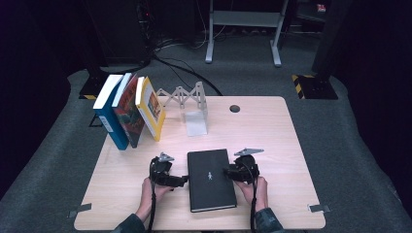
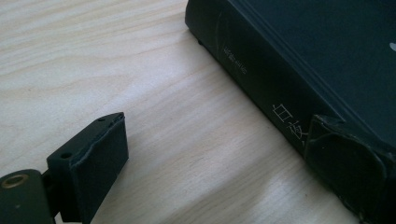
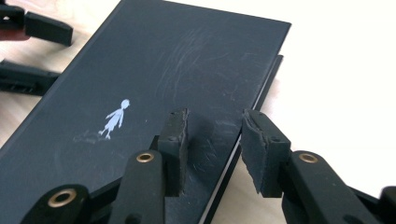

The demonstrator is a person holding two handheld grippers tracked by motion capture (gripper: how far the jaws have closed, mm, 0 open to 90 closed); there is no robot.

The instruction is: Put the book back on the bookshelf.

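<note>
Here, right tongs (image 3: 212,140) apparently clamped on black book (image 1: 210,178), left tongs (image 2: 224,154) apart beside its spine.

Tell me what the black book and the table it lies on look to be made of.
Black book: apparently a hardcover with a matte, paper- or cloth-covered board. The cover shows fine scuff marks, a small pale printed figure and light lettering on the spine; the exact covering is unclear.

Table: light wood or wood-look laminate, smooth and slightly glossy. The left gripper view shows grain lines and a soft sheen; solid or veneer cannot be told.
</note>
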